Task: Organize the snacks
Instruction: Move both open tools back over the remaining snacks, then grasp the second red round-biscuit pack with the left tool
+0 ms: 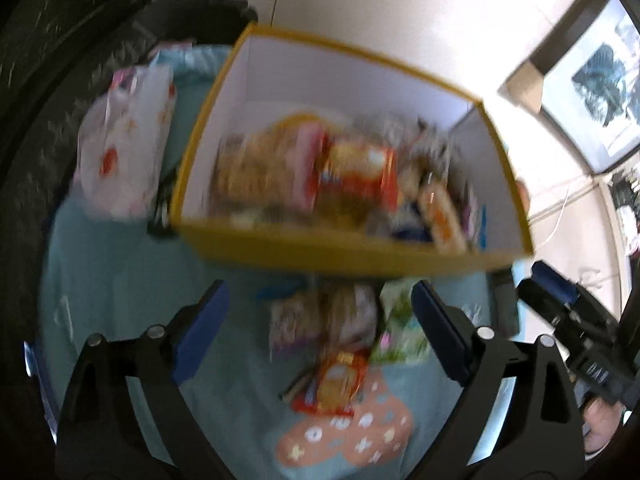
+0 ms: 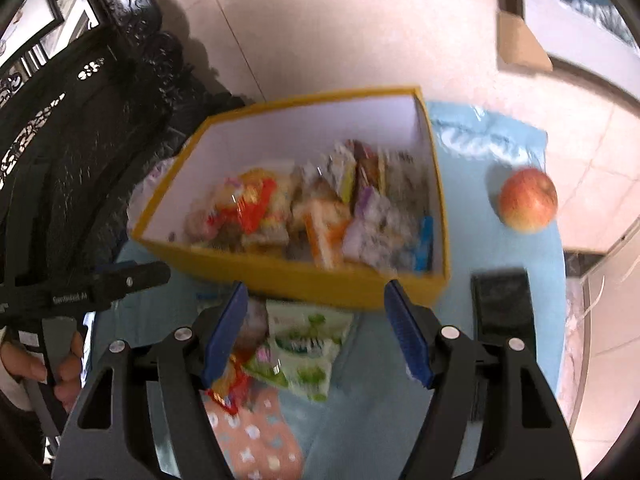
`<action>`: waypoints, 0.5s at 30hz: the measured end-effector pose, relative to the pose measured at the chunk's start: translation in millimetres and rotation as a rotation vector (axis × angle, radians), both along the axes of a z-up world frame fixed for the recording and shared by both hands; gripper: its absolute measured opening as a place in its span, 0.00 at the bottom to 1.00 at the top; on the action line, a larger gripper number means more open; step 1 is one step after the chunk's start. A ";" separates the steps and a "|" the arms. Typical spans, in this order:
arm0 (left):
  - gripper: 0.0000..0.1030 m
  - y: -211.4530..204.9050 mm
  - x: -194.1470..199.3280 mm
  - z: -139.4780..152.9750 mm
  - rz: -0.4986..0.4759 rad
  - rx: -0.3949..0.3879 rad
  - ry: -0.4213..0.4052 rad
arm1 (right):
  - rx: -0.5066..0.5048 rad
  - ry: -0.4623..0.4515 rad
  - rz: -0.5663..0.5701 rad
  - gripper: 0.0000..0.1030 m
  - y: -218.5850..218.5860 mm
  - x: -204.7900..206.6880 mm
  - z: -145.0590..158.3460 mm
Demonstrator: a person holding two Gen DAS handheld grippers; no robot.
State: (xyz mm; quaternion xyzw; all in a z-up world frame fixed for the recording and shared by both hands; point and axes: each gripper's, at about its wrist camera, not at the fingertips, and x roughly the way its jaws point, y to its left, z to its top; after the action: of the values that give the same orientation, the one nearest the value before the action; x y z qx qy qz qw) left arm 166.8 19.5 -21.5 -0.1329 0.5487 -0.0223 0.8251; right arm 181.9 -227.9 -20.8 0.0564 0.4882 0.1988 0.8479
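A yellow box (image 1: pixel 320 254) with white inner walls stands on the light blue table and holds several snack packets; it also shows in the right wrist view (image 2: pixel 304 276). In front of it lie loose snacks: a red packet (image 1: pixel 334 384), pale packets (image 1: pixel 320 316) and a green and white packet (image 2: pixel 308 348). My left gripper (image 1: pixel 320 320) is open and empty above these loose snacks. My right gripper (image 2: pixel 314 328) is open and empty over the green and white packet. Both views are blurred.
A white plastic bag (image 1: pixel 124 148) lies left of the box. An apple (image 2: pixel 528 200) sits right of it, and a black phone (image 2: pixel 504 308) lies near my right gripper. A pink patterned patch (image 1: pixel 348 436) is on the cloth. Dark carved furniture (image 2: pixel 80 140) stands at the left.
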 end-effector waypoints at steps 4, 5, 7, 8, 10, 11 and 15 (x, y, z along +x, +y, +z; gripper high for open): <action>0.91 -5.5 -21.1 -22.1 -0.021 -0.009 0.066 | 0.000 0.063 -0.028 0.69 -11.0 -12.4 -16.7; 0.91 -7.3 -26.0 -27.1 -0.028 -0.010 0.081 | -0.002 0.071 -0.028 0.69 -12.2 -15.7 -19.4; 0.91 -11.0 -33.3 -34.4 -0.040 -0.005 0.101 | 0.005 0.093 -0.027 0.69 -13.5 -20.9 -24.2; 0.91 -12.7 -36.3 -37.9 -0.047 -0.003 0.111 | 0.017 0.105 -0.031 0.69 -14.6 -23.0 -26.5; 0.91 -16.2 -42.0 -45.6 -0.060 -0.002 0.127 | 0.021 0.121 -0.035 0.69 -14.6 -25.3 -30.9; 0.91 -17.8 -43.8 -49.6 -0.065 -0.001 0.134 | 0.017 0.130 -0.033 0.69 -13.4 -26.6 -34.5; 0.91 -24.8 -47.7 -70.0 -0.089 0.030 0.184 | 0.016 0.155 -0.028 0.69 -9.3 -28.2 -41.1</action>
State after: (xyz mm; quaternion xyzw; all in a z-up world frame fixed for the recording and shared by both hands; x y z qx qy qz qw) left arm 119.1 -5.4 -91.5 -0.0977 0.6277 -0.0385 0.7713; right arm 153.7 -237.1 -62.0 0.0850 0.5499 0.1859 0.8098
